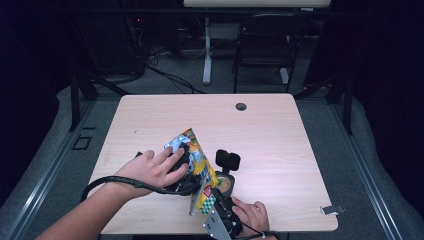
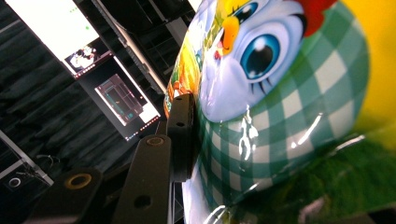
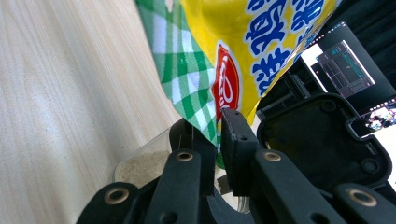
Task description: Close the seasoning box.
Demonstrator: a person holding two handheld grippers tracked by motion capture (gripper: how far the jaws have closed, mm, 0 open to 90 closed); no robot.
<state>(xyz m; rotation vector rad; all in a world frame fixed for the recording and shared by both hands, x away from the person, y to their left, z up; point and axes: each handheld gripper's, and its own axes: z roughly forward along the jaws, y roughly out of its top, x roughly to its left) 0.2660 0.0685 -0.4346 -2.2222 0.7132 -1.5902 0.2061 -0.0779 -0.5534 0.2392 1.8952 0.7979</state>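
Dark curtains and monitors ring a pale wooden surface (image 1: 280,135), where a bright snack bag (image 1: 197,165) stands tilted near the front edge, held up between both hands. Left gripper (image 1: 181,172) presses a pad against the bag's side, apparently clamping its bulging middle; right gripper (image 3: 212,133) pinches a lower corner between narrow jaws, just above a clear tub (image 3: 140,165) of pale powder with a black lid (image 3: 322,140) beside it. If that corner pinch loosens, the bag could swing or slip, dumping contents outside the tub
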